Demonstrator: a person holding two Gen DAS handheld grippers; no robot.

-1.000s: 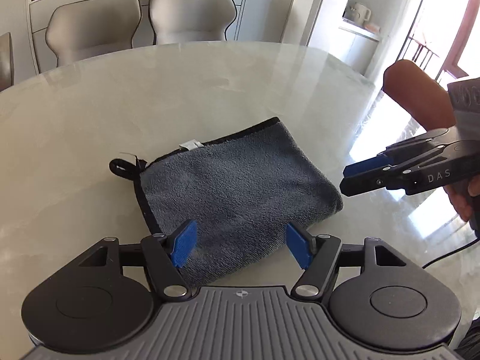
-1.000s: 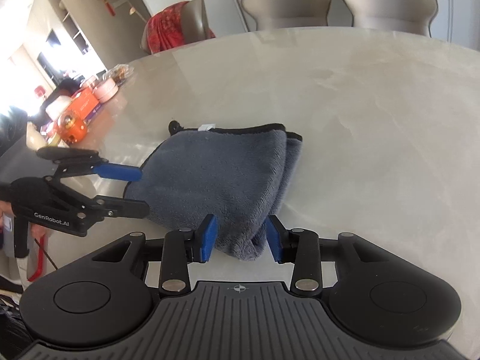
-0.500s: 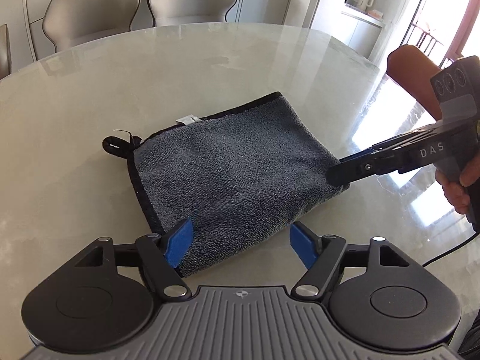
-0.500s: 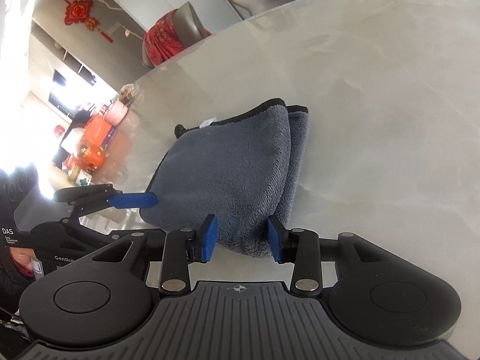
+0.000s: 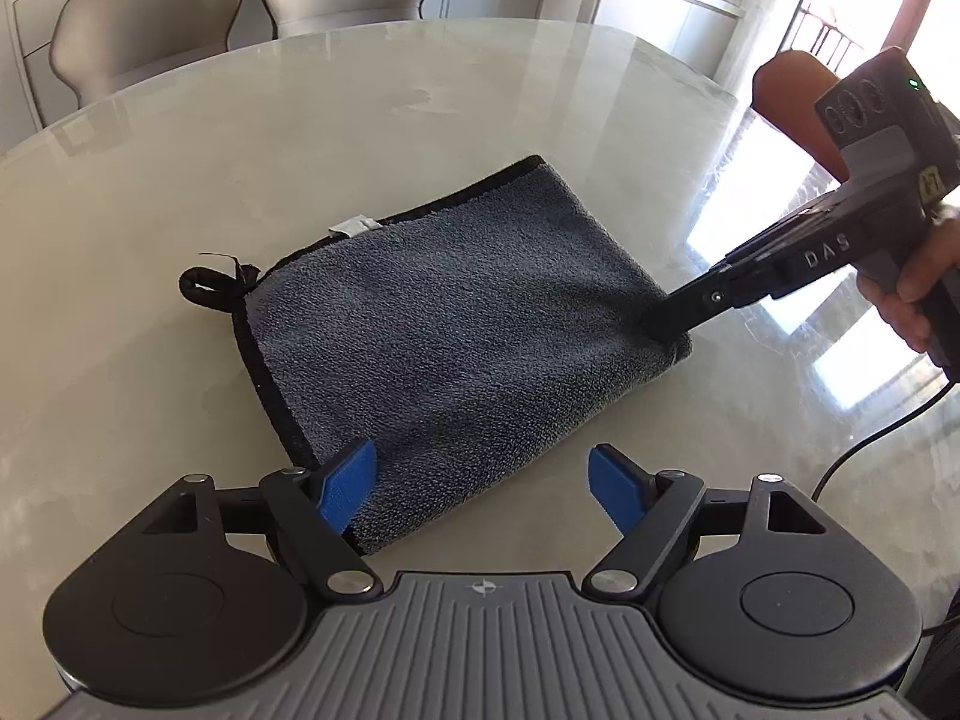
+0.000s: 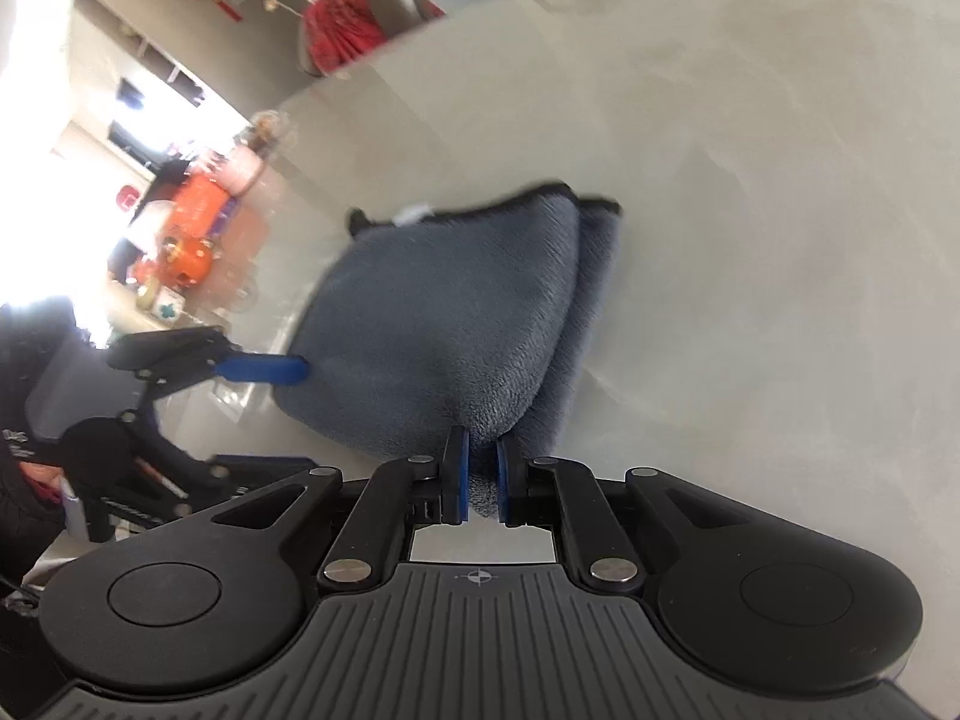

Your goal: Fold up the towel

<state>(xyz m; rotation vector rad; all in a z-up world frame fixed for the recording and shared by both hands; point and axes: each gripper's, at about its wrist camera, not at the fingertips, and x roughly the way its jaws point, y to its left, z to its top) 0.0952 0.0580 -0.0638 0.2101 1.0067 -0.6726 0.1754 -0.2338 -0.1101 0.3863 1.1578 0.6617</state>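
Observation:
A grey towel (image 5: 456, 312) with black edging, a white label and a loop lies folded on the pale round table (image 5: 180, 150). My left gripper (image 5: 483, 483) is open, its blue pads straddling the towel's near corner. My right gripper (image 6: 481, 477) is shut on the towel's folded corner (image 6: 474, 420); in the left wrist view it (image 5: 675, 324) pinches the towel's right corner. The towel also shows in the right wrist view (image 6: 456, 324), with the left gripper's blue pad (image 6: 261, 369) at its left side.
Two beige chairs (image 5: 180, 18) stand behind the table's far edge. A brown chair back (image 5: 792, 102) is at the right. A black cable (image 5: 870, 438) trails over the table's right side. Orange items (image 6: 192, 222) sit beyond the left edge in the right wrist view.
My right gripper moved onto the towel's corner and closed on it. The left gripper stayed open and shifted slightly forward over the near edge.

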